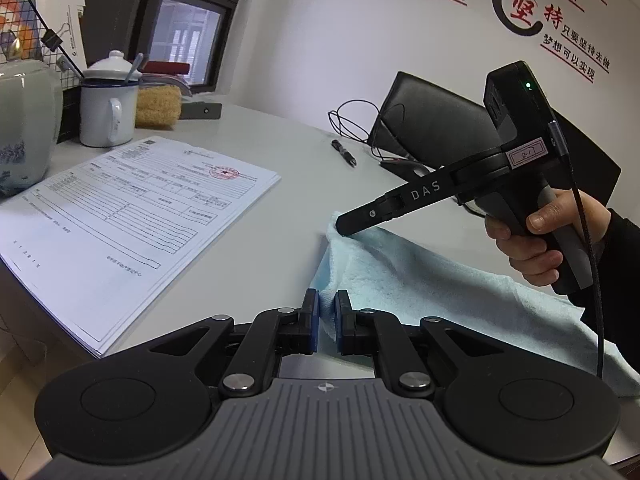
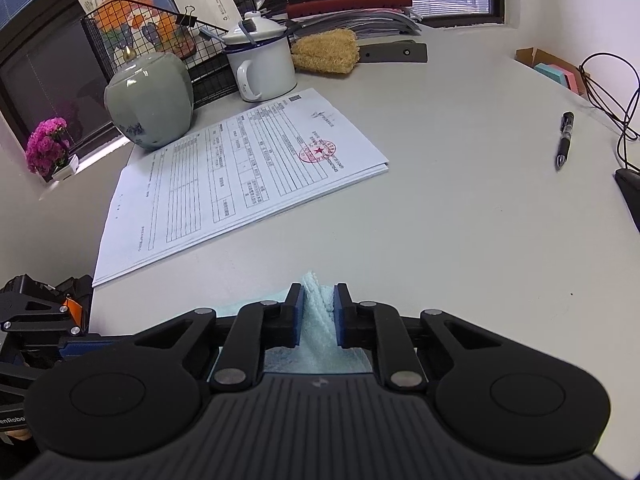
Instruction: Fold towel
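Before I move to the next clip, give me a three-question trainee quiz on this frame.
1. True or false: both claws pinch the towel.
2. What lies nearest the towel's far corner? A) pen B) papers C) mug
3. Fill in: the jar stands on a corner of the ____.

Key: 1 true: left claw and right claw each have cloth between the pads. 2 B. 3 papers.

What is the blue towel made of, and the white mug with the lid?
The towel looks like soft, fluffy cloth, maybe microfiber: its surface is fuzzy and it bunches into folds. The mug looks like enamelled metal: glossy white with a thin dark-blue rim, though ceramic is possible.
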A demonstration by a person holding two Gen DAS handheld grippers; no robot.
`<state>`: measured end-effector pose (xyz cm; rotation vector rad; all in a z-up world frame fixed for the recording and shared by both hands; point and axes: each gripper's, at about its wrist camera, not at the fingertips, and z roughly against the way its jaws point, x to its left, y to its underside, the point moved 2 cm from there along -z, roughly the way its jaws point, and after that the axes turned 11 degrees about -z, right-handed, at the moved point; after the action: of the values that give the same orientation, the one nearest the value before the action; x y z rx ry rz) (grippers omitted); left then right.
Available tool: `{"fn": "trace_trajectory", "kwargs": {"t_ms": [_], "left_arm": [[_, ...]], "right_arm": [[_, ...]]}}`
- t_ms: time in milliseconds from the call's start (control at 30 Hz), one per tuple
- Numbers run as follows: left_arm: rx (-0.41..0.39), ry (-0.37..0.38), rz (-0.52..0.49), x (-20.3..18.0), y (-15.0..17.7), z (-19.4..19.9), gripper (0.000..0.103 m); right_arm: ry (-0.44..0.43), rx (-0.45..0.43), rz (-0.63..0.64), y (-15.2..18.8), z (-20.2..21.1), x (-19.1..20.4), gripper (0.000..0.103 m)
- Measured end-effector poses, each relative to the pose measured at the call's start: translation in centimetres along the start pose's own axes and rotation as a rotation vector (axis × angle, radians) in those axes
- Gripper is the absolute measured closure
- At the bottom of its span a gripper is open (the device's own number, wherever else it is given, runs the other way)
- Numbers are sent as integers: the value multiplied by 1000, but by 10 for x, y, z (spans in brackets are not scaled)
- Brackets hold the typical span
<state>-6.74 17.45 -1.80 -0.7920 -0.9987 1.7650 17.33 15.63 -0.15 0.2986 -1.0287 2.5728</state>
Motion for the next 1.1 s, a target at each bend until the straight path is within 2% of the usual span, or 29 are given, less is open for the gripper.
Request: {"fn": "trace_trajectory", "kwargs": {"t_ms": [300, 467, 733, 833, 1100], "left_arm": [[-55, -65, 17, 14, -12, 16, 94], [-97, -65, -6, 8, -20, 28, 94], [-146, -4, -72, -22, -31, 41, 94], [-160, 28, -95, -35, -34, 45, 94], [-154, 95, -142, -68, -34, 43, 94]], "right_arm": [[-34, -102, -40, -16, 18, 16, 87], [-41, -138, -48, -17, 32, 21, 87], [-28, -201, -89, -3, 70, 11, 87], [-29, -232, -114, 5, 89, 5, 94], [-6, -262, -172, 29, 117, -14, 94]]}}
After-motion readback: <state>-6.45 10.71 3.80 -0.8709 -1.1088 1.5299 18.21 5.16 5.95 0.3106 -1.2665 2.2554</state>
